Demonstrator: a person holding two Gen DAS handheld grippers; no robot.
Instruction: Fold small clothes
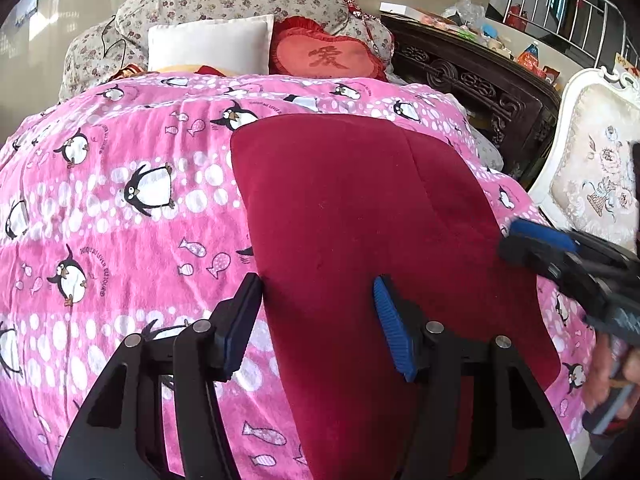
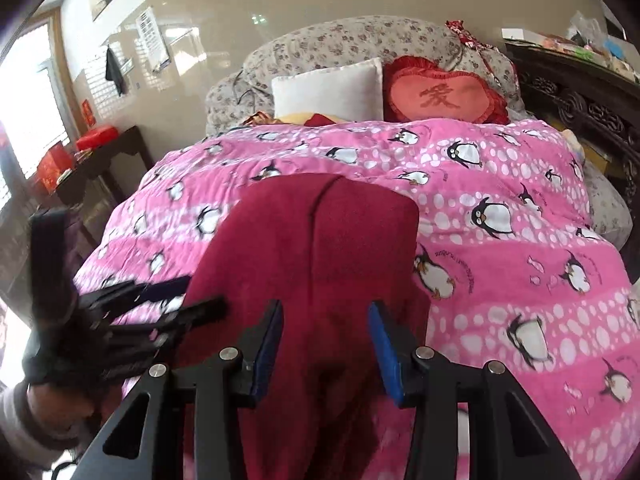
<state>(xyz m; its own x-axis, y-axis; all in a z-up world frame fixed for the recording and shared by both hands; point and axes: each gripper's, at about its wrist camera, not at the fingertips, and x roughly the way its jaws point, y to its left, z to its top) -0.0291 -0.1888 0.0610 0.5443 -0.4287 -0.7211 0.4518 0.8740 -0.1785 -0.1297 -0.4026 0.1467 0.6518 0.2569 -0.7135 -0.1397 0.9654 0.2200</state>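
Both grippers, left gripper [image 1: 318,322] and right gripper [image 2: 326,344], have spread fingers over the red cloth [image 1: 360,208], pinching nothing; pink blanket [image 1: 120,200] at nine o'clock.

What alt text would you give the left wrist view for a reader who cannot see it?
A dark red garment lies flat on a pink penguin-print quilt, with the open left gripper straddling its near left edge. The right gripper reaches in from the right; pillows sit at the bed's far end.

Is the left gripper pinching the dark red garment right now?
Apart. In the left wrist view the left gripper stands open over the dark red garment, pads clear of the cloth.
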